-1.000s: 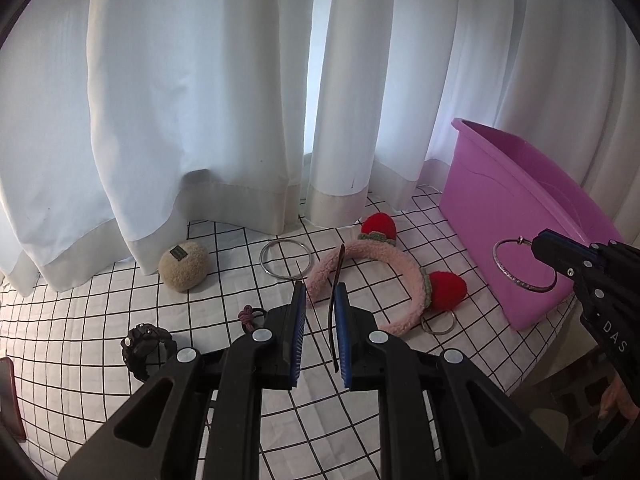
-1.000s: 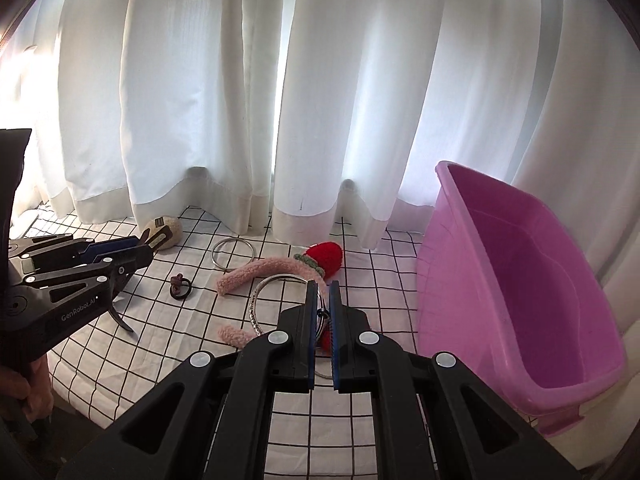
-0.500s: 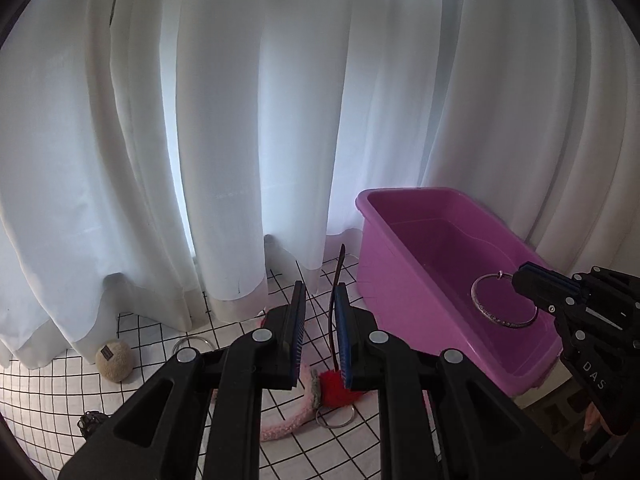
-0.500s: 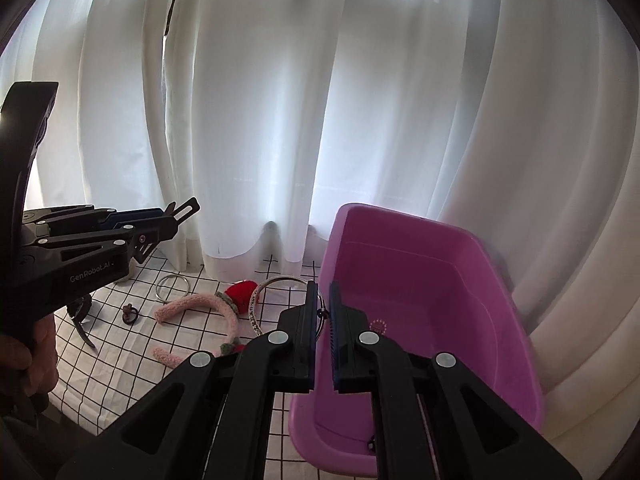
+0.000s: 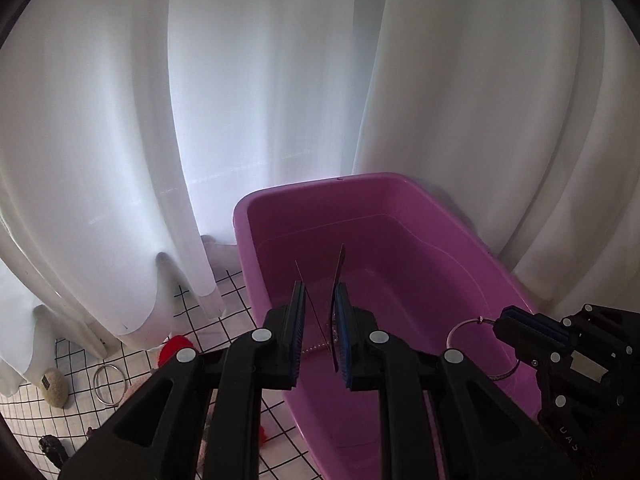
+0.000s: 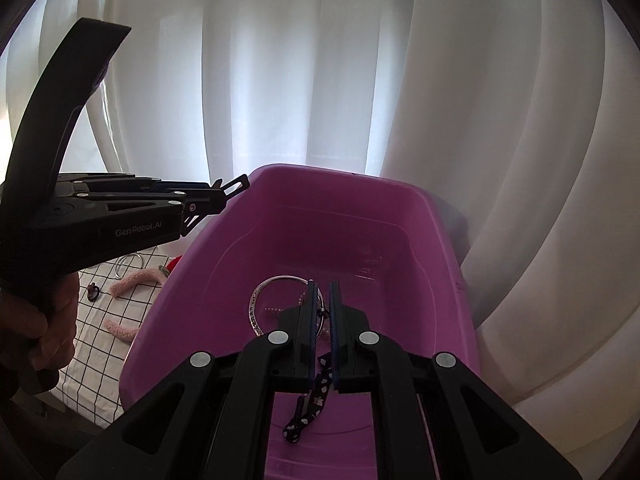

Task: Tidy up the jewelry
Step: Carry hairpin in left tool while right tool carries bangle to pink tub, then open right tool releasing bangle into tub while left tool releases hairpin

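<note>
right gripper [image 6: 321,308] clamped on silver bangle [image 6: 266,296] over purple bin [image 6: 352,216].

Both grippers are carried from above the checked cloth [image 5: 236,304] to above the pink tub [image 5: 360,216]. The left gripper [image 5: 319,300], with a thin dark hairpin [image 5: 339,276] clamped in it, is now held over the tub's inside. The right gripper [image 6: 323,300] is likewise brought over the tub, and the silver bangle [image 6: 260,300] pinched in it now hangs above the tub's floor instead of the cloth.
</note>
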Tool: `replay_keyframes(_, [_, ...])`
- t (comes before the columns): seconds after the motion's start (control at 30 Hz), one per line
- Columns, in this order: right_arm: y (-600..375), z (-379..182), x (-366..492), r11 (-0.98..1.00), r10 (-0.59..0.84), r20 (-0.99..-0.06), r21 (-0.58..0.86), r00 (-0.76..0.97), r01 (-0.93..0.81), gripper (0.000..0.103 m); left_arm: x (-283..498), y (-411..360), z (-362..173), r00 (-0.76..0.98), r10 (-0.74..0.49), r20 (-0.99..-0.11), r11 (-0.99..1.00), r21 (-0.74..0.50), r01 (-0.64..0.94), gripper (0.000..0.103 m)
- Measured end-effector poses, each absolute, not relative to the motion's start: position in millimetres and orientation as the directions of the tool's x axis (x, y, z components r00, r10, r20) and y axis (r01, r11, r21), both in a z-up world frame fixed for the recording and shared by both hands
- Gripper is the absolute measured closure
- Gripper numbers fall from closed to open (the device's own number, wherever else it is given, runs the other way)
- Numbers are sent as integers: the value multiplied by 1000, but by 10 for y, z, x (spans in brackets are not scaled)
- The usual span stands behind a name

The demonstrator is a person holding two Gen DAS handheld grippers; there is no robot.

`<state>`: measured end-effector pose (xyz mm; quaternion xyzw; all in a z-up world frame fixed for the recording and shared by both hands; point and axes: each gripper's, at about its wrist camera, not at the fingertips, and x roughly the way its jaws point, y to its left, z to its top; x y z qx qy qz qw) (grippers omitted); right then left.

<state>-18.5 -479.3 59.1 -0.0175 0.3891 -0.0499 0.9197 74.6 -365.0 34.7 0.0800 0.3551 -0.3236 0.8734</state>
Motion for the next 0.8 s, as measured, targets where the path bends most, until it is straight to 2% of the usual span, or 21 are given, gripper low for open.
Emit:
replay_keyframes(0.33, [-5069, 292, -99, 997, -54, -800, -16, 598, 70, 98, 907, -4043, -31, 433, -417, -799, 798, -93, 595, 88])
replay_keyframes(0.53, [-5164, 204, -58, 997, -40, -819, 2, 572, 74, 98, 979, -4097, -108, 415, -380, -827, 812, -83, 578, 86])
replay_keyframes(0.67, [-5169, 193, -44, 997, -43, -821, -3, 569, 71, 97, 1015, -4091, -145, 397, -368, -841, 815, -86, 572, 82])
replay_keyframes(0.73, [-5152, 217, -74, 998, -44, -822, -7, 568, 67, 97, 1007, -4110, -133, 402, -351, -846, 821, -72, 566, 76])
replay_keyframes(0.77, [-5148, 216, -73, 998, -42, -825, -6, 564, 65, 86, 1001, -4107, -132, 405, -348, -845, 823, -68, 565, 67])
replay_keyframes(0.8, [-5148, 225, -86, 998, -46, -824, -11, 565, 66, 67, 1007, -4105, -123, 408, -348, -844, 824, -67, 563, 57])
